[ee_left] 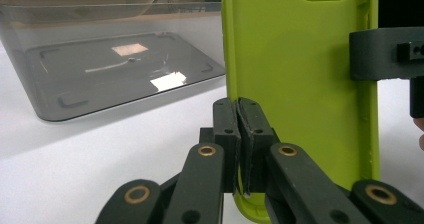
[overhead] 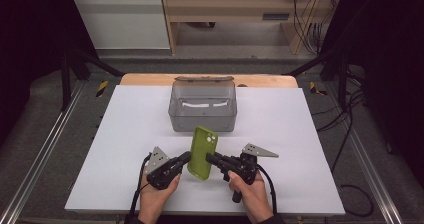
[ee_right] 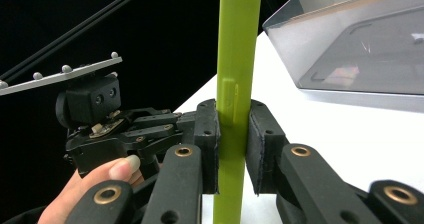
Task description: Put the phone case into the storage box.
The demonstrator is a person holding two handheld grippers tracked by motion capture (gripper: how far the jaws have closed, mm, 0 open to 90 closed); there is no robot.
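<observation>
A lime-green phone case (overhead: 202, 153) stands upright above the white table, held from both sides. My left gripper (overhead: 188, 157) comes in from the left, and its jaws pinch a thin edge of the case (ee_left: 300, 84) low down. In the left gripper view the gripper (ee_left: 239, 111) has its pads almost touching. From the right, my right gripper (overhead: 210, 158) clamps the case's other side. Its own view shows the gripper (ee_right: 232, 121) shut across the case's (ee_right: 239, 44) narrow side wall near a button bump. The camera cutout is at the top.
A clear grey plastic box (overhead: 202, 106) with its lid up sits on the white table (overhead: 280, 134) just beyond the case, also seen as the box (ee_left: 100, 59) and the box (ee_right: 360, 49). Black frame rails run along both table sides.
</observation>
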